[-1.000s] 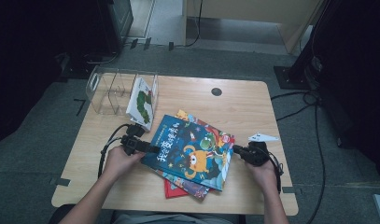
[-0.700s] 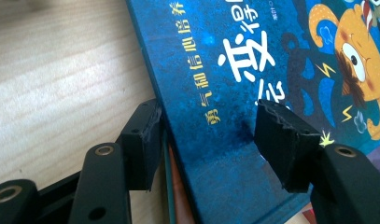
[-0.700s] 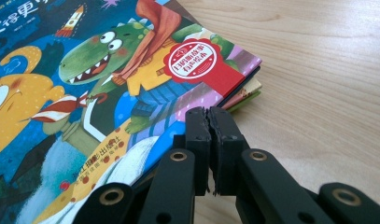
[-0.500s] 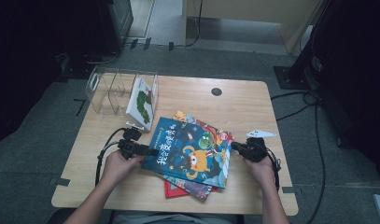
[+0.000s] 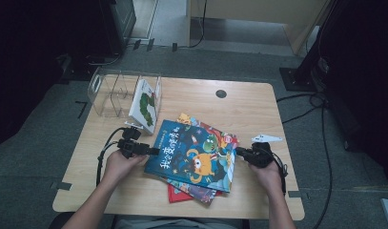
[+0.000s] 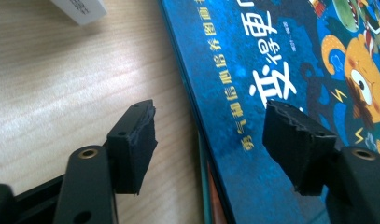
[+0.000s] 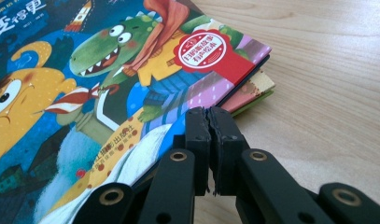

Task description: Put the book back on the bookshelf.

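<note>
Books lie in a loose stack between the two grippers on the wooden table: a blue picture book on top and at least two more under it, one with a red cover, the exact count hidden by the top cover. One further book stands tilted in a clear rack beyond the left gripper.

The blue cover carries large white Chinese characters, a row of smaller yellow ones, an orange monster, a green crocodile and a round red seal with white characters too small to read.

Left gripper: jaws spread, having just been opening; one pad hangs over bare table, the other above the cover, so the book's left edge lies between them, untouched.

Right gripper: jaws pressed together with nothing between them, tips just beside the stack's right edge, seen in the right gripper view against the top book's corner.

Both hands come in from the near edge, each held low and pointing inward toward the stack, left hand and right hand well apart.
</note>
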